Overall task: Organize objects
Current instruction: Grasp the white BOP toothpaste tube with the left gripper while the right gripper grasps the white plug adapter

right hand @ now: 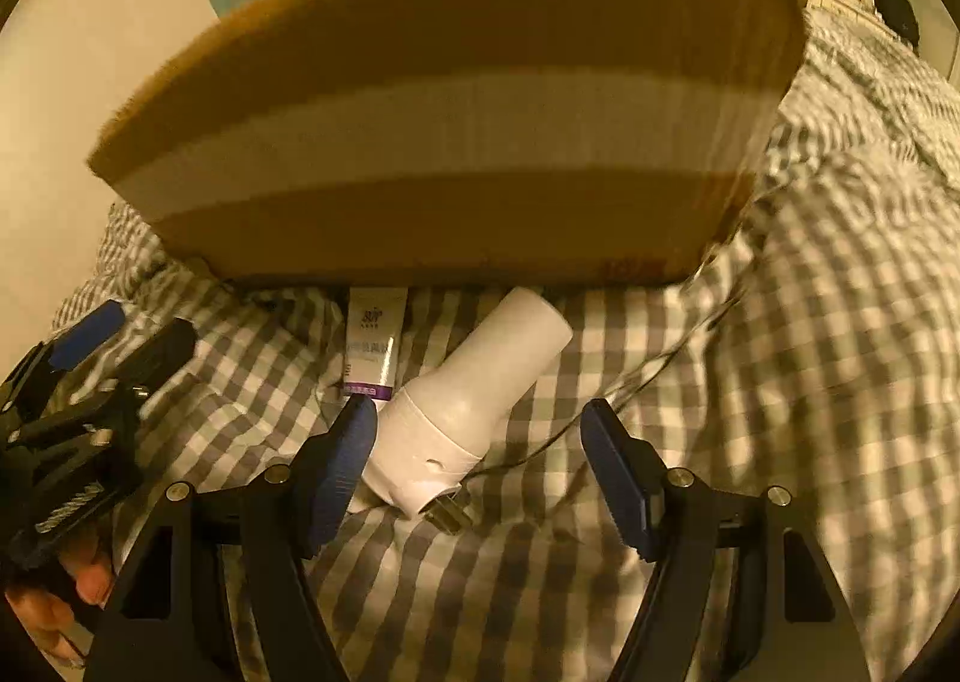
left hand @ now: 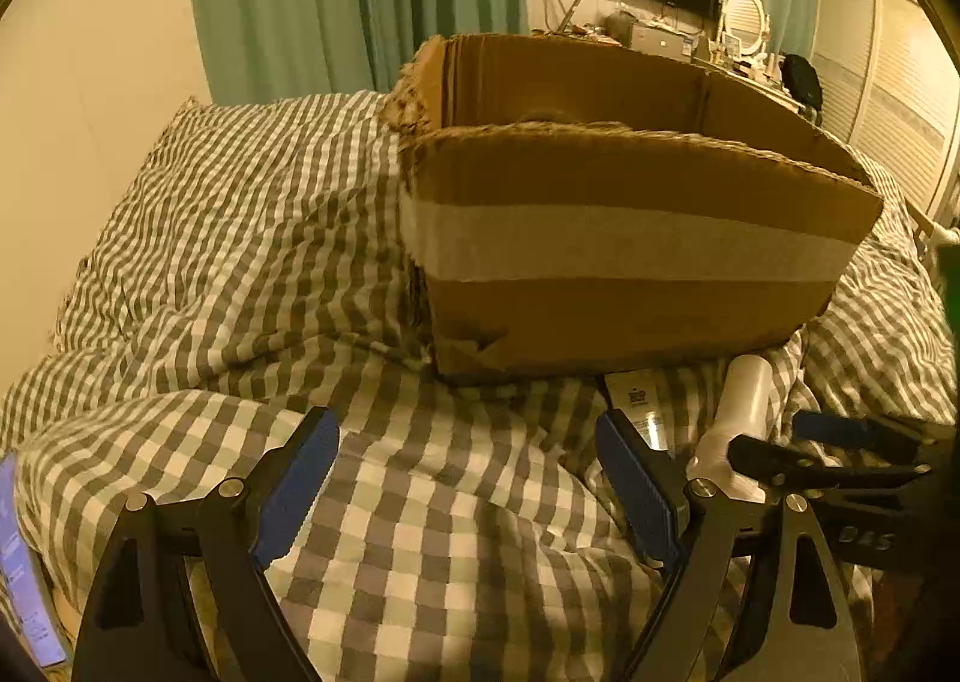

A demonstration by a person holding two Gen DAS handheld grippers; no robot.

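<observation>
I am holding my right claw (right hand: pixel 477 430) wide open low in the right wrist frame, its blue-padded fingers (right hand: pixel 336 472) spread over the checked bedspread (right hand: pixel 780 322). Lying between those fingers, at the bottom centre of that frame, is a white bottle-shaped thing (right hand: pixel 468 400), tilting up toward the right with its wider end nearest me; my left-hand pad is sitting just beside it, though I cannot tell whether it is touching. A thin dark cord (right hand: pixel 648 376) is trailing away from it to the right. Just to its upper left a white tube with a purple band (right hand: pixel 373 346) is lying on the bedspread, its far end reaching under the near edge of the cardboard box (right hand: pixel 450 130), which is filling the upper half of the frame with a pale tape stripe across its side.

My left claw (left hand: pixel 468 478) is likewise standing open, at the bottom of the left wrist frame, with only checked cloth between its fingers. There the open-topped box (left hand: pixel 630 244) is sitting centre right, and the white bottle-shaped thing (left hand: pixel 741 412) and the tube (left hand: pixel 639 406) are lying below it at the lower right, next to my right claw (left hand: pixel 798 442).
</observation>
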